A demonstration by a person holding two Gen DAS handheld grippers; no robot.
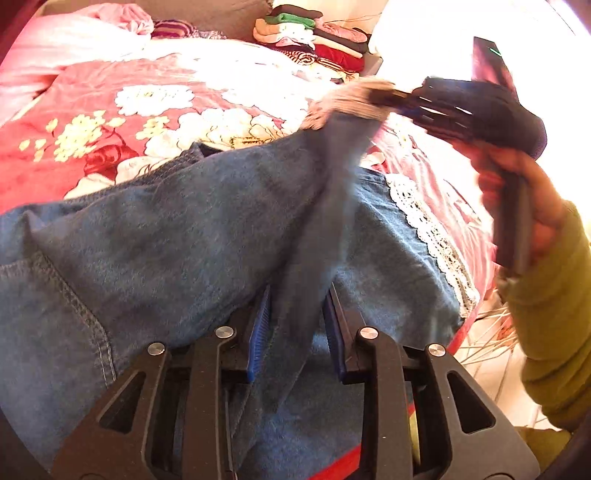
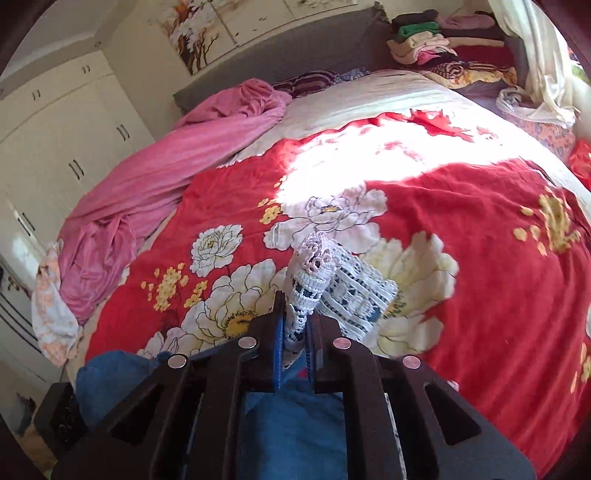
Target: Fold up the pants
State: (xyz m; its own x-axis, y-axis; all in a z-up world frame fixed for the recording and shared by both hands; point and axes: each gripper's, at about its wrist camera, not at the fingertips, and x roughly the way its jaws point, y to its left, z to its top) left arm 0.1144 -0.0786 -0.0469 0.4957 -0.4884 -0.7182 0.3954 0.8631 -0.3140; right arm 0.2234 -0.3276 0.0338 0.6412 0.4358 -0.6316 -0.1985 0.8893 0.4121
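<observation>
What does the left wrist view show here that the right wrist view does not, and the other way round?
Only the left wrist view shows the right gripper from outside, lifting a lace-trimmed leg end, the person's right hand on its handle, and most of the denim pants spread out. Only the right wrist view shows the white wardrobe, the wall pictures and the lace cuff up close between its jaws. Both show the red floral blanket, the pink sheet and the stack of folded clothes.
</observation>
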